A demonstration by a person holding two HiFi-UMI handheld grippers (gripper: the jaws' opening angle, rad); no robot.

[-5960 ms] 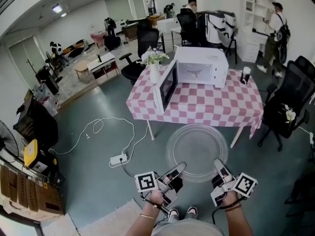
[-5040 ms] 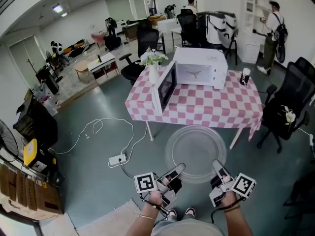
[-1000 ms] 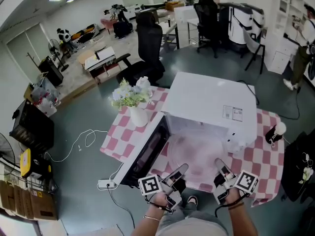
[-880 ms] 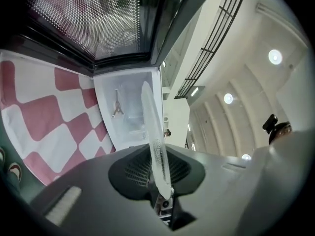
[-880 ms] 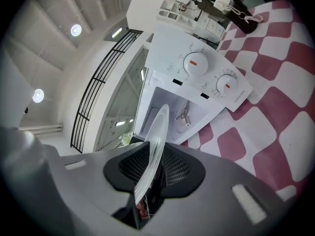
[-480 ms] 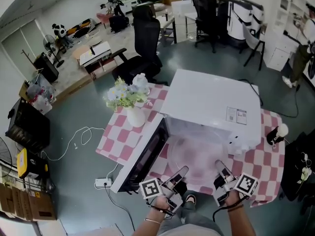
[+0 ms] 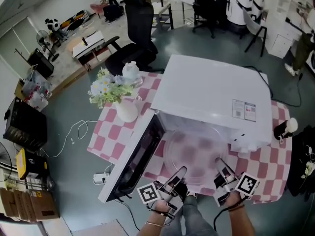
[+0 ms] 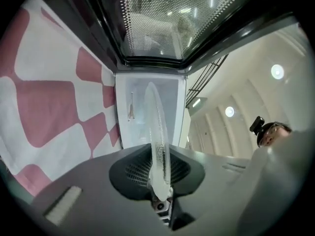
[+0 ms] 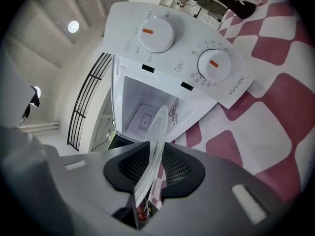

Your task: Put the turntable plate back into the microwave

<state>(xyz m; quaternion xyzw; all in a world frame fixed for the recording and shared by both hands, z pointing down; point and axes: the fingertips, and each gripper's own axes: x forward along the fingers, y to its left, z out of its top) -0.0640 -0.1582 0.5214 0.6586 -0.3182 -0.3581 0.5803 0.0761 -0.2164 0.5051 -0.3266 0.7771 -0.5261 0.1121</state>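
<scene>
In the head view the microwave's [image 7: 211, 97] own top hides its cavity from me; the label's [image 7: 243, 110] print is too small to read.

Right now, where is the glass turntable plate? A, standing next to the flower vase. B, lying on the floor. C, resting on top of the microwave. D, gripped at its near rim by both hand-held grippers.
D: the left hand-held gripper and the right hand-held gripper each clamp the near rim of the glass turntable plate, holding it in front of the open microwave.
</scene>
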